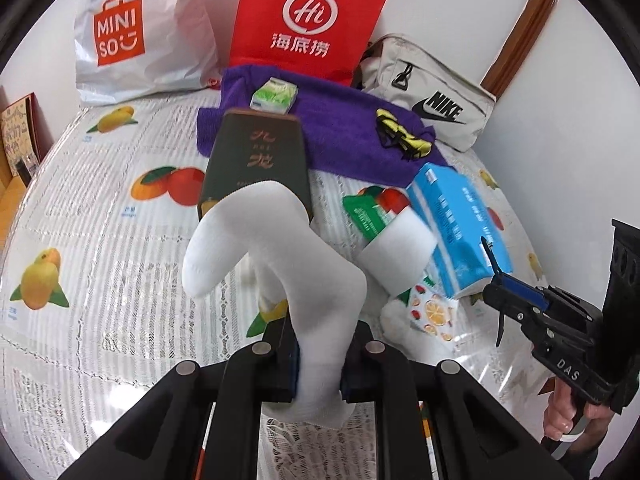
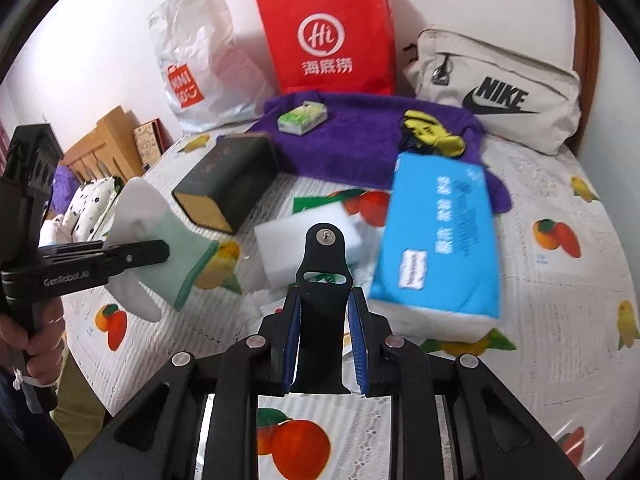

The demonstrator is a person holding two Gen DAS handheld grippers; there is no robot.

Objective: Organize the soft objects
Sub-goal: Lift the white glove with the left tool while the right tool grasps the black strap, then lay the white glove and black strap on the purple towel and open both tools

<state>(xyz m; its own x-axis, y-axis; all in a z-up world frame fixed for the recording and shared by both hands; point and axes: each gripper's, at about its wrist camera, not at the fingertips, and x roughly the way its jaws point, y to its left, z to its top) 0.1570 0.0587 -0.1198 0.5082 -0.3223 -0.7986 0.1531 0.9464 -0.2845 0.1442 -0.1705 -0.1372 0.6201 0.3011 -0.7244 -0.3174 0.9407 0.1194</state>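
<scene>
Sock [image 1: 276,264] | clamped in left claw [image 1: 318,376] | apparently off tablecloth [image 1: 100,300]

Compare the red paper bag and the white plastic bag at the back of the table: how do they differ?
The red paper bag stands stiff and flat-sided; the white plastic bag is crumpled and slumps. The red one bears a white "Hi" logo with Chinese characters; the white one bears an orange Miniso logo. The purple towel reaches the foot of the red bag; the white bag stands beside it on the tablecloth. Both lean against the wall.
</scene>
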